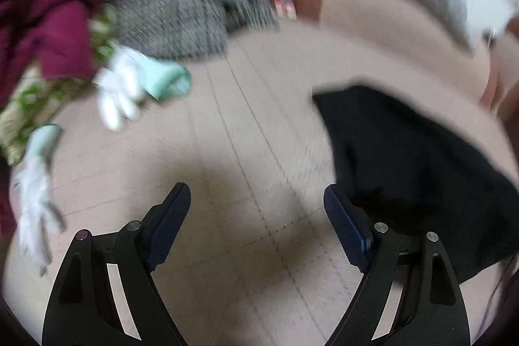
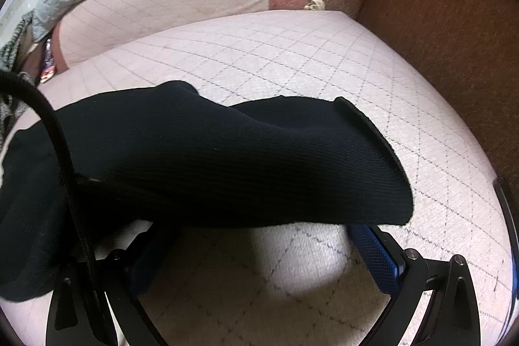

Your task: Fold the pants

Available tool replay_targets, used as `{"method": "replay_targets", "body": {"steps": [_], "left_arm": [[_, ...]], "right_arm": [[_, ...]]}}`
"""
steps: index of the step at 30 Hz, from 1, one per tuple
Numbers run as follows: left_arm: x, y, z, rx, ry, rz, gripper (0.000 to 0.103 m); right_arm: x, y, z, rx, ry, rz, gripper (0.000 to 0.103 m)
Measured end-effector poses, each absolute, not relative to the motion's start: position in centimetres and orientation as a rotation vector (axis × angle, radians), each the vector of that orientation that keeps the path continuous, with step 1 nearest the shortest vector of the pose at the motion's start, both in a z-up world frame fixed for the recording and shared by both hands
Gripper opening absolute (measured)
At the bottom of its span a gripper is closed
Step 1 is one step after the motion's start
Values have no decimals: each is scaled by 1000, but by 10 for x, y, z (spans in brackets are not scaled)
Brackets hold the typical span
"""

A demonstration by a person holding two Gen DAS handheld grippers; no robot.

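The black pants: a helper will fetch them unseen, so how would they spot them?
Look at the pale pink quilted cushion with its diamond stitching. The black pants lie draped across it, over the open right gripper. They are the only black ribbed knit there; the pile beyond is maroon, grey and houndstooth.

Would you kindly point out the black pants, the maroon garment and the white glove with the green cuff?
black pants [image 2: 227, 158], right wrist view, on the ribbed middle of the fabric.
maroon garment [image 1: 55, 5], left wrist view, on its central folds.
white glove [image 1: 121, 89], left wrist view, on the palm.
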State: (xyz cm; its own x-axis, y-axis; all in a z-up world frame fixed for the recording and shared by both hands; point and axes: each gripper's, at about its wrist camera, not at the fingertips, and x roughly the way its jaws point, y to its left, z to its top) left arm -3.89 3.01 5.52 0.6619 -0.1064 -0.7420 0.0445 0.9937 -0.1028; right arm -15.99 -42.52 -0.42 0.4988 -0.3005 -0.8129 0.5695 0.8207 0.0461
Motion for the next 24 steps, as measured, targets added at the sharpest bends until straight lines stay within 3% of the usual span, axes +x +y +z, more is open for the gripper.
{"method": "replay_targets", "body": {"steps": [4, 14, 24], "left_arm": [[-75, 39, 72, -145, 744, -156, 85], [-97, -6, 58, -231, 907, -324, 85], [-88, -38, 44, -194, 915, -347, 85]], "right_arm": [[-182, -419, 4, 340, 932, -426, 103], [-235, -394, 48, 323, 851, -300, 102], [-238, -415, 34, 491, 779, -272, 95]]}}
